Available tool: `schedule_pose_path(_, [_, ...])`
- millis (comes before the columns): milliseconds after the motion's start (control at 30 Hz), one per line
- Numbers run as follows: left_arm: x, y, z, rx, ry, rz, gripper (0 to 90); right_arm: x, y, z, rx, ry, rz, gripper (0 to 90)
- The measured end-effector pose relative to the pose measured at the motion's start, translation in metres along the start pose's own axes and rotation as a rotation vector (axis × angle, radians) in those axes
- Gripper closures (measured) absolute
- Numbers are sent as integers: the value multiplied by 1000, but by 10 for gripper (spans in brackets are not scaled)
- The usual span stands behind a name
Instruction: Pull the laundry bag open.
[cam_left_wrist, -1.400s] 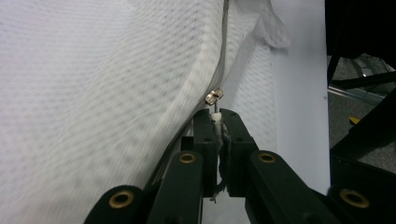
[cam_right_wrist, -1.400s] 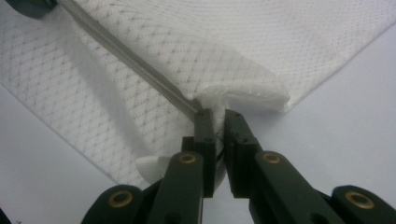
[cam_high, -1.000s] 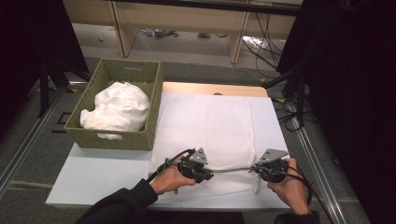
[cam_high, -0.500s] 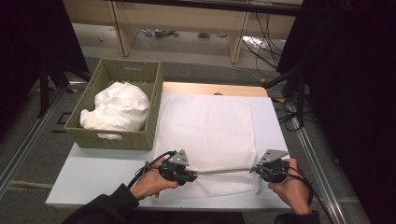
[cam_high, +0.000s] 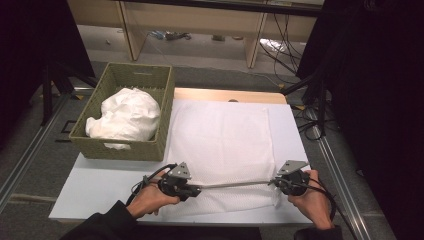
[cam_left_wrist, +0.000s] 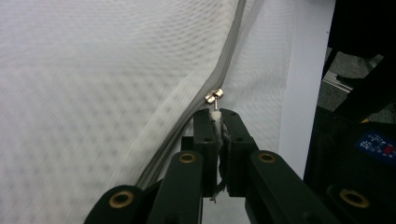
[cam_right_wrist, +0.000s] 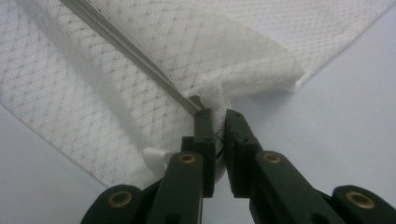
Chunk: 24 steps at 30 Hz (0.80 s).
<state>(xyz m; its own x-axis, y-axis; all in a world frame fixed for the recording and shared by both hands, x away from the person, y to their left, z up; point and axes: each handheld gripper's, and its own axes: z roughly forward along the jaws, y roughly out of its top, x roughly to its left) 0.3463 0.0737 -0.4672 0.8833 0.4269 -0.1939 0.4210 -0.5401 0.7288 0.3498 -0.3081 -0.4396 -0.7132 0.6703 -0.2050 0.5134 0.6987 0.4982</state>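
A white mesh cover (cam_high: 220, 140) lies flat on the white table (cam_high: 100, 185), with a grey zipper (cam_high: 235, 185) running along its near edge. My left gripper (cam_high: 192, 190) is shut on the white tab of the metal zipper pull (cam_left_wrist: 214, 96), near the cover's near-left corner. In the left gripper view the jaws of the left gripper (cam_left_wrist: 217, 114) pinch that tab, and the zipper (cam_left_wrist: 229, 51) runs away behind it. My right gripper (cam_high: 277, 182) is shut on the cover's near-right corner (cam_right_wrist: 252, 70), at the end of the zipper (cam_right_wrist: 121, 44). The zipper is stretched taut between both grippers.
A green woven basket (cam_high: 122, 150) stands at the table's left, holding a bundle of white cloth (cam_high: 127, 115). A wooden board edge (cam_high: 225, 95) shows beyond the cover. Cables and black stands are on the floor to the right.
My left gripper has moved left along the cover's near edge, away from the right gripper, taking the zipper pull with it. The right gripper has stayed in place.
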Motion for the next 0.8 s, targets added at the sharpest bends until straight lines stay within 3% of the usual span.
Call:
schedule_pose_path(33, [0,-3,-2,-9,3,-16,859,-1,0,1,-7,-1,-23,852])
schedule_pose_path(67, [1,-5,-5,-3,8,-6,860,-1,-1,1,1,2,-6,852])
schedule_pose_path(233, [2,-15,-16,-13,21,-44,860,-1,-1,2,18,0,-8,852])
schedule_pose_path(267, [4,-17,-18,-8,29,-35,860,-2,-1,2,28,11,-25,852])
schedule_pose_path(500, [11,-33,-36,9,63,-82,860,-3,-5,4,62,7,10,853])
schedule_pose_path(800, [23,-52,-52,52,100,-89,860,-6,-7,8,82,16,3,854])
